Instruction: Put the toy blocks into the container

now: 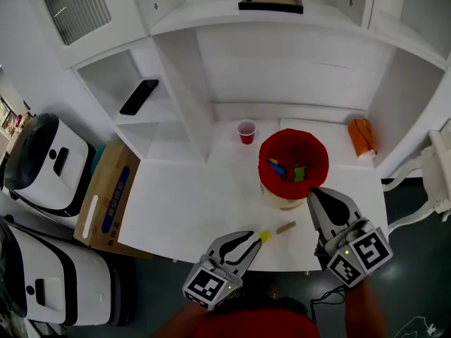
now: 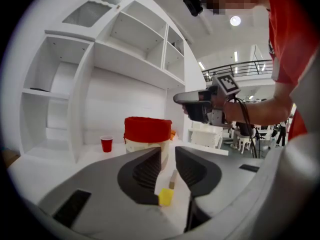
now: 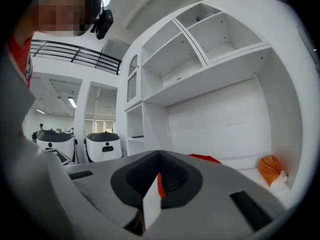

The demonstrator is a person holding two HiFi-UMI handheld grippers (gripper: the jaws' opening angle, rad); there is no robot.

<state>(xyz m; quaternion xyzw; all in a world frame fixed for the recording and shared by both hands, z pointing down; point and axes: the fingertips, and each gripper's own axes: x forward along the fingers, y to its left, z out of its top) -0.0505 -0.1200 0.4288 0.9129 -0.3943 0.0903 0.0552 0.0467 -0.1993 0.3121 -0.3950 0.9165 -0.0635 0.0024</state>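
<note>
Between the opening jaws of the left gripper (image 1: 255,237) sits a yellow block (image 1: 265,236) (touching one pad). Just beyond, a wooden block (image 1: 285,227) lies flat, its long axis aimed at the red container (image 1: 320,157). Beside that, the right gripper (image 1: 315,196) is closed and empty.

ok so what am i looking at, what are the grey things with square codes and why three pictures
No robot: a person holds a tool in each hand, each with two grey jaws and a marker cube. One picture comes from a camera on the person's head, looking down at the table. The other two come from cameras on the tools, looking along their jaws. On the table: a red container with blocks inside, a red cup, something orange, and a yellow block and tan block. The jaws of the left gripper are opening with the yellow block at their tips, not gripped. The right gripper, by the container, is shut and looks empty.
</note>
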